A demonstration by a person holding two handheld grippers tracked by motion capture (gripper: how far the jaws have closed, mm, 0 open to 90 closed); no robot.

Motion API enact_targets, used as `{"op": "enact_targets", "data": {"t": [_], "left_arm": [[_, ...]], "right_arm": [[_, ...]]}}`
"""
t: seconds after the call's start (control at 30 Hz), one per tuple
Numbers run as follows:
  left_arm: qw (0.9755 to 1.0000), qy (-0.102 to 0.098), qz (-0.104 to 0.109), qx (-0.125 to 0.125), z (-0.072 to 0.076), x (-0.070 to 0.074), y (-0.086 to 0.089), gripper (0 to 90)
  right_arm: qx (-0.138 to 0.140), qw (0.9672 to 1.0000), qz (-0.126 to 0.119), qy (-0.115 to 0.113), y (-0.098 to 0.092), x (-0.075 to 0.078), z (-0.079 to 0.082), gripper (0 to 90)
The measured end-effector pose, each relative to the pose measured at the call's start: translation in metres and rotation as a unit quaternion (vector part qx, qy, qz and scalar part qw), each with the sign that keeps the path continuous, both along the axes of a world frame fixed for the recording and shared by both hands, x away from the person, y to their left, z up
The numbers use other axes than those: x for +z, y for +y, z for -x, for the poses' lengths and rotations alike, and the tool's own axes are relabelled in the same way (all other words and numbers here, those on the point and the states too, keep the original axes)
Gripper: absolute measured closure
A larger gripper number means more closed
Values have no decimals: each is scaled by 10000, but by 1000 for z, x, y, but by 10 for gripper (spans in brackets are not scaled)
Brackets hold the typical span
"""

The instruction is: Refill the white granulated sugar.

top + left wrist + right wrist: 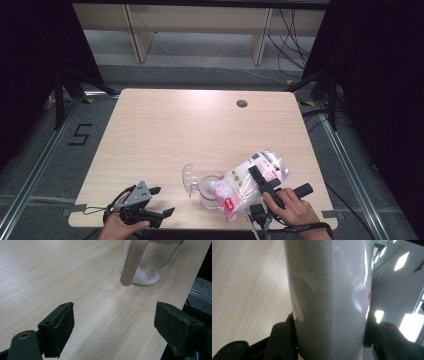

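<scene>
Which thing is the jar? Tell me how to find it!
Look at the near edge of the wooden table, between the person's two hands. The jar stands there, clear glass with white powder at the bottom. A tilted plastic bag leans over its mouth.

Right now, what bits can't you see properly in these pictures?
- Jar mouth, high view: the tilted bag covers it, so pouring can't be confirmed.
- Jar's top, left gripper view: cut off by the upper edge; the hanging lid crosses it.
- Bag's print: too small in the high view, blurred in the right gripper view.
- Right gripper jaw faces: hidden behind the bag.
</scene>
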State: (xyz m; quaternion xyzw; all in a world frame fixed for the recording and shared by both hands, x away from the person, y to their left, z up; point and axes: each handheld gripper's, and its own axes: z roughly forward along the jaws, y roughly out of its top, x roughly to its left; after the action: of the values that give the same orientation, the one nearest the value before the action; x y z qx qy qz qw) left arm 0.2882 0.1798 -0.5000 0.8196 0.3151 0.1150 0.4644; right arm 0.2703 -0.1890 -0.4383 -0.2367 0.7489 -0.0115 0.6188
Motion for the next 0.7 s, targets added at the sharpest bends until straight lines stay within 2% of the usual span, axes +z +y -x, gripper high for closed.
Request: {"op": "enact_targets", "data": {"t": [0.07, 0.1, 0.2, 0.27, 0.37, 0.5, 0.53, 0.57, 0.7], "left_arm": [[10000, -4, -42, -18, -1, 0, 1, 163], [9999, -104, -85, -76, -2, 0, 2, 163], [9999, -56, -90, -66, -2, 0, 2, 163], [9999, -58, -76, -49, -2, 0, 2, 164], [10000, 20, 37, 56, -1, -1, 1, 164], [10000, 12, -81, 48, -2, -1, 2, 164], [9999, -95, -44, -30, -3, -2, 3, 164], [9998, -68, -173, -34, -3, 0, 4, 164], [9999, -98, -99, -29, -3, -1, 4, 164]], "right_arm": [[-12, 10000, -19, 7, 0, 0, 0, 531], [-3, 10000, -12, 8, 0, 0, 0, 531], [-42, 10000, -46, 32, 0, 0, 0, 532], [12, 10000, 20, -14, 0, 1, 0, 532], [19, 10000, 23, -20, 0, 1, 0, 532], [16, 10000, -2, -10, 0, 1, 0, 533], [24, 10000, -6, -4, 0, 1, 0, 533], [65, 10000, 21, -9, 1, 1, 0, 533], [94, 9999, 67, -26, 1, 2, 0, 533]]}}
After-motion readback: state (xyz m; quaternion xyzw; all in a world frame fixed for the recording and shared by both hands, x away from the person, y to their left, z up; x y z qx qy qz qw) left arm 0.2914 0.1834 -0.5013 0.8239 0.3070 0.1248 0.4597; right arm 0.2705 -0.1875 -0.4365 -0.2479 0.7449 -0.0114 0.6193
